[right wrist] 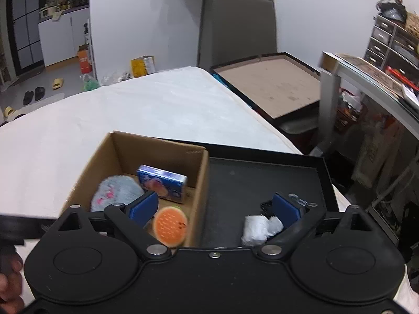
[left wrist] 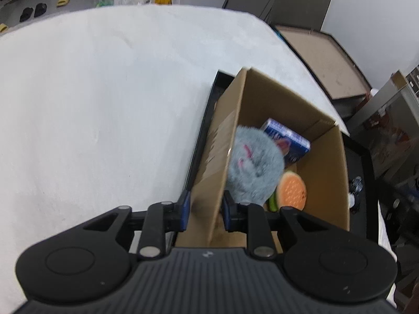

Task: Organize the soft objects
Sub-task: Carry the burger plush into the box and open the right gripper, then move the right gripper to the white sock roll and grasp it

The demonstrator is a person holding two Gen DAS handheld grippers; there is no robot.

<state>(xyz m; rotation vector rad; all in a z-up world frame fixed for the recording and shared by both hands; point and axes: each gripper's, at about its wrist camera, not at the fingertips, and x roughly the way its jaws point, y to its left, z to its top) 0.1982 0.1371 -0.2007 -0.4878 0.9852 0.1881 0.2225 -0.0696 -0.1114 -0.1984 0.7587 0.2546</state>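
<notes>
An open cardboard box [left wrist: 264, 96] [right wrist: 154, 146] stands in a black tray [right wrist: 262, 172] on the white bed. Inside lie a grey plush toy [left wrist: 255, 164] [right wrist: 115, 192], a blue packet [left wrist: 286, 138] [right wrist: 162, 183] and an orange round plush [left wrist: 292, 189] [right wrist: 170, 226]. My left gripper [left wrist: 205, 213] is shut on the box's left wall, one finger outside, one inside. My right gripper [right wrist: 214, 209] is open and empty above the box's right wall. A white wrapped bundle [right wrist: 259, 226] lies in the tray by my right gripper's right finger.
The white bed [left wrist: 91, 104] spreads left and beyond the box. A brown board in a black frame [right wrist: 272, 83] lies past the bed's far right edge. A shelf unit with clutter [right wrist: 379, 99] stands at the right.
</notes>
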